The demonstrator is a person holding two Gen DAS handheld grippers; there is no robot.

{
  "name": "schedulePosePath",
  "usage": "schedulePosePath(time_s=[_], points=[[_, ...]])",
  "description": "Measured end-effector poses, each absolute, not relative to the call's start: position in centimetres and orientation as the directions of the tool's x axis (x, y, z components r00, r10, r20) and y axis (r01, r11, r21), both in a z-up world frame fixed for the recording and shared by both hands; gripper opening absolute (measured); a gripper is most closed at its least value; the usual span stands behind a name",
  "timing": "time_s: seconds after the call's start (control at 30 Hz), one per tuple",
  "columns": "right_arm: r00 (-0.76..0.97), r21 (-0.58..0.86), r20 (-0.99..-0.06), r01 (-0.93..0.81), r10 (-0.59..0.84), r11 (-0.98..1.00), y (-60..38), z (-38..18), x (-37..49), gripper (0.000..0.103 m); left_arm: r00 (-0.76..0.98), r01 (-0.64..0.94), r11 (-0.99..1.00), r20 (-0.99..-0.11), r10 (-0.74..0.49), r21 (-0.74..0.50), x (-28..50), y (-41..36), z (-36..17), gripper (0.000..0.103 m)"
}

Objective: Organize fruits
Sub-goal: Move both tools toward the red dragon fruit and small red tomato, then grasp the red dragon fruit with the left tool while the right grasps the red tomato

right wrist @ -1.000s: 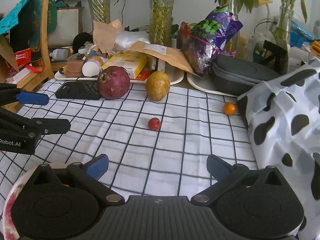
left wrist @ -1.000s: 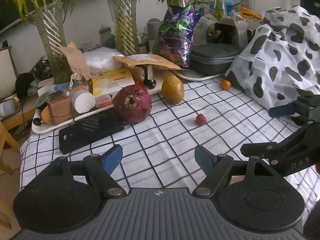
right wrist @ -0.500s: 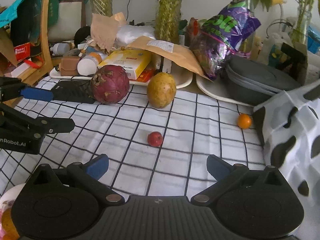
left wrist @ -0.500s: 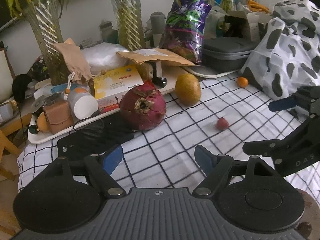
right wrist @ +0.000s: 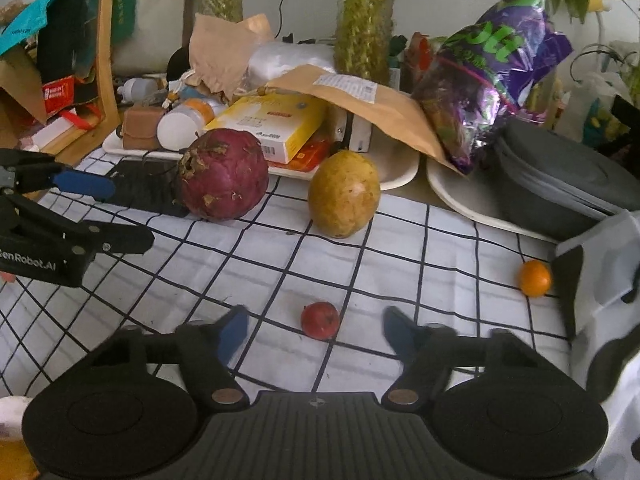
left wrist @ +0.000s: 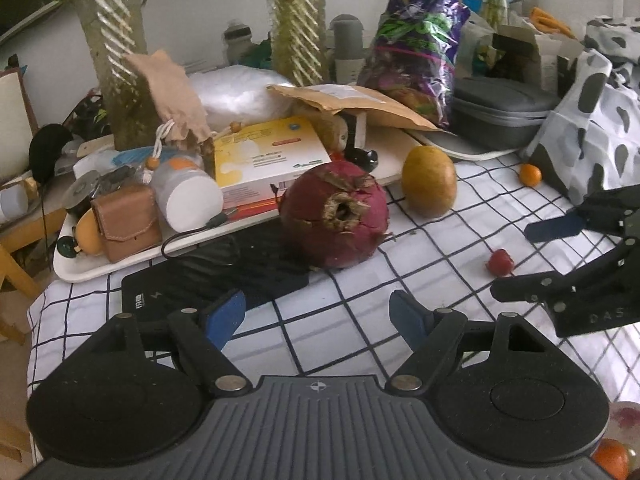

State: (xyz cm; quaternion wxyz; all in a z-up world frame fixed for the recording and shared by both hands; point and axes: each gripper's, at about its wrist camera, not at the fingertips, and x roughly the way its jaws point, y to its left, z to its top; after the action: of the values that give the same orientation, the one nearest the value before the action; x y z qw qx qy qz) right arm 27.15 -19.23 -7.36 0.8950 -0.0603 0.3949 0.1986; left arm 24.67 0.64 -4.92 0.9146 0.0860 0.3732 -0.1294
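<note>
A big dark-red round fruit (left wrist: 334,214) (right wrist: 223,179) and a yellow oval fruit (left wrist: 429,186) (right wrist: 344,194) lie on the checked cloth near the back. A small red fruit (right wrist: 320,319) (left wrist: 500,261) lies between the open fingers of my right gripper (right wrist: 315,330), close in front of it. A small orange fruit (right wrist: 534,278) (left wrist: 530,175) sits at the right by the spotted cloth. My left gripper (left wrist: 318,317) is open and empty, a short way in front of the big red fruit.
A white tray (left wrist: 120,264) of boxes, a pouch and a bottle stands behind the fruits, with a black power bank (left wrist: 216,276) in front. A grey case (right wrist: 560,184), purple bag (right wrist: 488,84) and spotted cloth (left wrist: 592,120) crowd the right. A plate edge with fruit (left wrist: 612,454) shows at bottom right.
Both grippers have moved forward. The left one has closed in on the big red fruit. The right one has come up to the small red fruit, which now lies between its fingers.
</note>
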Motion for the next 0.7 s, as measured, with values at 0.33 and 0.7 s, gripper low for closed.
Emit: schedulePosePath(time_s=[0.33, 0.7], points=[[0.591, 0.059, -0.748, -0.395, 0.303, 0.917, -19.1, -8.4, 28.5, 0.034, 0.685, 0.317, 0.946, -0.705, -0.182, 0.063, 24.7, 0.4, -5.2, 0.078], [0.592, 0.108, -0.733, -0.386, 0.335, 0.916, -19.7, -7.3, 28.4, 0.022, 0.778, 0.268, 0.96, -0.605, -0.168, 0.078, 24.7, -0.6, -5.0, 0.078]])
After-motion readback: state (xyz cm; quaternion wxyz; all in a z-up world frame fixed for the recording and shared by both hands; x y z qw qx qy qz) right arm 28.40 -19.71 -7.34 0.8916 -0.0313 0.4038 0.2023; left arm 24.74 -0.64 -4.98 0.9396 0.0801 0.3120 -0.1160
